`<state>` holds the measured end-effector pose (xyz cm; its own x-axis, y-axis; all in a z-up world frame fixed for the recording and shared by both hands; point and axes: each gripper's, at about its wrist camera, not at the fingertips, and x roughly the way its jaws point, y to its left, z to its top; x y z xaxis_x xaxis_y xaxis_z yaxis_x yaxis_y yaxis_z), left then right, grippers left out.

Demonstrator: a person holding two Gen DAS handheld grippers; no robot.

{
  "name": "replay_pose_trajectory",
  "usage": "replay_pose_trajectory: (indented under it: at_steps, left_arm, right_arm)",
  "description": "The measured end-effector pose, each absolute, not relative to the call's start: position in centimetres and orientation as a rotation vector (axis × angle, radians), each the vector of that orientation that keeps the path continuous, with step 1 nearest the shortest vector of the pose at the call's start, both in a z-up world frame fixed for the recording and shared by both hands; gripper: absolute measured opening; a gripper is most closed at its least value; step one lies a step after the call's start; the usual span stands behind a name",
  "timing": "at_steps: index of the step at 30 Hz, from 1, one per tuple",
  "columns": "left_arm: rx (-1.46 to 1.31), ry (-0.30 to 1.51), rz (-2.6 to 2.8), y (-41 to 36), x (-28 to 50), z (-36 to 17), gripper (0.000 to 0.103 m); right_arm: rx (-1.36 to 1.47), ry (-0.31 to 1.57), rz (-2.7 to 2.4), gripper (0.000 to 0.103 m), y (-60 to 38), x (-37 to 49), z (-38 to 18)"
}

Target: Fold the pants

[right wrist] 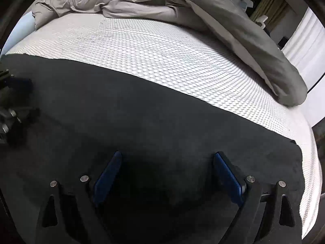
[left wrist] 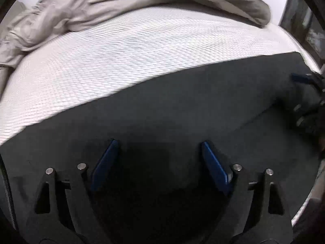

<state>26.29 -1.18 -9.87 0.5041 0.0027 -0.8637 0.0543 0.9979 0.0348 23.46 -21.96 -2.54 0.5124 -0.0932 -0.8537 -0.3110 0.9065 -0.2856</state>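
Your bed's white dimpled mattress [right wrist: 162, 46] fills most of both views, with a rumpled grey duvet [right wrist: 233, 24] heaped along its far side and trailing down toward the right edge. The dark pants [right wrist: 142, 111] lie spread flat across the near part of the mattress, their far edge running straight across the white surface. Your left gripper [left wrist: 159, 158] hangs over the pants with its jaws spread wide, blue pads apart, nothing between them. Your right gripper [right wrist: 167, 168] sits the same way over the cloth, jaws wide and holding nothing.
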Motion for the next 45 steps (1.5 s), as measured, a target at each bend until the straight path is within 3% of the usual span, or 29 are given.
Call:
replay_pose_trajectory:
  at_steps: [2, 6, 9, 13, 20, 21, 24, 27, 33, 36, 40, 45]
  left_arm:
    - [0.048, 1.031, 0.080, 1.5, 26.1, -10.0, 0.098]
    - [-0.097, 1.026, 0.119, 6.3, 24.7, -10.1, 0.099]
    - [-0.015, 1.017, 0.263, 7.8, 24.2, -9.5, 0.099]
    - [-0.113, 0.992, 0.248, 8.8, 23.3, -8.4, 0.083]
    - [-0.136, 0.958, 0.026, 1.4, 26.9, -6.7, 0.080]
    - [-0.120, 0.973, 0.002, 0.1, 28.4, -7.3, 0.077]
    - [-0.038, 1.039, 0.002, -2.8, 30.6, -9.4, 0.068]
    - [-0.031, 1.032, -0.011, -2.6, 30.8, -9.8, 0.068]
    - [-0.070, 1.022, 0.154, 4.3, 29.7, -9.7, 0.072]
    - [-0.089, 1.014, 0.223, 7.6, 28.4, -9.1, 0.072]
    - [-0.134, 0.979, 0.240, 10.6, 25.8, -7.1, 0.067]
    - [-0.095, 0.896, 0.329, 14.8, 21.2, -4.0, 0.067]
  right_arm:
    - [-0.399, 1.034, -0.011, 0.093, -25.8, 24.1, -1.8]
    - [-0.268, 1.042, -0.324, 0.094, -35.1, 24.9, -2.1]
    - [-0.147, 1.035, -0.296, 0.093, -37.6, 24.4, -1.5]
    - [-0.253, 1.023, -0.291, 0.093, -34.8, 24.2, -0.3]
    - [-0.231, 0.951, -0.034, 0.093, -27.0, 24.5, 1.9]
    - [-0.211, 0.979, 0.014, 0.092, -26.2, 24.9, 1.4]
    - [-0.231, 1.036, 0.060, 0.069, -23.2, 26.6, -0.9]
    - [-0.321, 1.068, 0.115, 0.065, -23.1, 28.4, -3.6]
    - [-0.347, 1.041, -0.368, 0.065, -33.7, 28.8, -3.6]
    - [-0.162, 1.046, -0.316, 0.060, -38.2, 27.8, -3.3]
    - [-0.268, 1.015, -0.295, 0.060, -35.5, 28.1, -2.1]
    - [-0.174, 0.979, -0.068, 0.064, -31.7, 24.9, 1.0]
